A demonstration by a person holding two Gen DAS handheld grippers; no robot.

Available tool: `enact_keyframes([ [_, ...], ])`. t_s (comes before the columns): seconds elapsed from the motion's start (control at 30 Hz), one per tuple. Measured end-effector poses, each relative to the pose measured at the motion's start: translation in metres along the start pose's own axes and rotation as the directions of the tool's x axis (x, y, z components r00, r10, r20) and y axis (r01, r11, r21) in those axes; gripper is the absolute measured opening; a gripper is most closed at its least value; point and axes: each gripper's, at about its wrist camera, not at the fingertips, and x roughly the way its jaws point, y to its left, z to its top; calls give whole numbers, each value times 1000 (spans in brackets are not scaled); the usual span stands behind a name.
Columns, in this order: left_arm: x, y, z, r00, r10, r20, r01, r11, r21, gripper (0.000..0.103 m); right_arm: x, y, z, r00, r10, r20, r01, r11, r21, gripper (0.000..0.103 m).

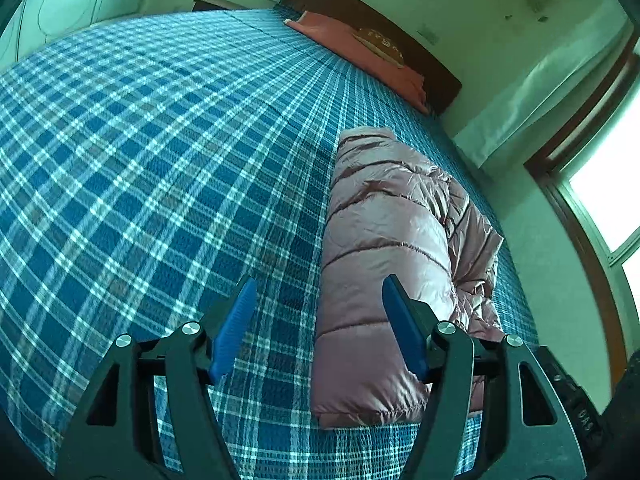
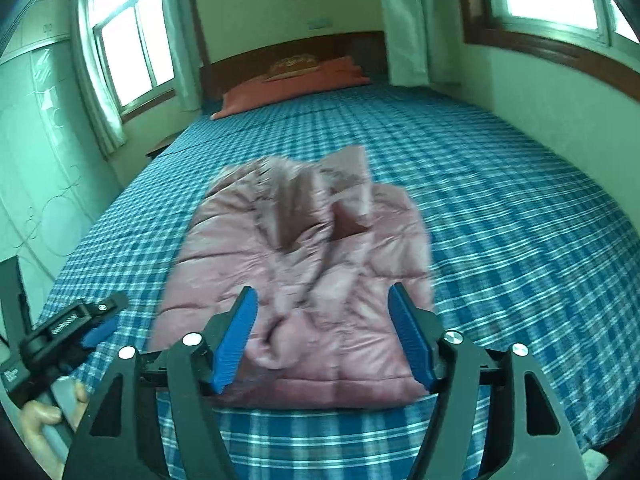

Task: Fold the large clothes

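Note:
A pink quilted puffer jacket [image 2: 304, 272] lies folded in a bundle near the front edge of the bed with the blue plaid cover [image 2: 500, 200]. In the left wrist view the jacket [image 1: 380, 264] lies to the right, its near left edge between the blue pads. My left gripper [image 1: 318, 324] is open above that edge and the cover, holding nothing. My right gripper [image 2: 322, 332] hovers open over the jacket's near hem, with no cloth pinched. The left gripper [image 2: 86, 326] also shows at the lower left of the right wrist view, held by a hand [image 2: 44, 416].
Orange pillows [image 2: 288, 84] lie at the dark wooden headboard [image 2: 296, 50]. A wardrobe [image 2: 36, 152] stands left of the bed, windows [image 2: 132, 48] with curtains at the back and right. A wall [image 1: 560, 264] runs close along the bed's right side. Plaid cover [image 1: 140, 160] spreads left of the jacket.

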Motion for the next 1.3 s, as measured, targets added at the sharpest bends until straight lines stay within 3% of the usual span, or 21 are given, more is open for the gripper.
enact_keyframes([
  [0.3, 12, 3, -14, 999, -4, -43, 4, 1000, -5, 66, 37, -2, -17, 994, 55, -98, -49, 997, 66, 67],
  [0.37, 16, 2, -17, 999, -8, -53, 8, 1000, -1, 66, 43, -3, -20, 989, 81, -122, -72, 994, 82, 38],
  [0.47, 21, -2, -20, 998, -11, -63, 11, 1000, -2, 67, 45, -8, -19, 985, 121, -122, -110, 990, 93, 15],
  [0.53, 20, -7, -19, 998, -18, -56, 18, 1000, 3, 67, 34, -13, -15, 991, 107, -74, -100, 991, 93, 11],
  [0.7, 17, -32, -16, 997, -65, -34, 67, 996, 57, 75, 11, -48, -10, 1000, 18, 10, -19, 993, 114, 9],
  [0.83, 35, -55, -22, 996, -69, -64, 76, 991, 111, 75, 23, -76, -26, 998, -44, -39, 49, 988, 147, 9],
  [1.13, 94, -78, -49, 986, 89, -143, -52, 970, 239, 76, 69, -93, -59, 988, -47, -147, 72, 983, 167, 10],
  [1.3, 111, -69, -52, 981, 96, -169, -59, 976, 210, 76, 78, -97, -59, 988, -16, -150, 47, 978, 204, 10],
])
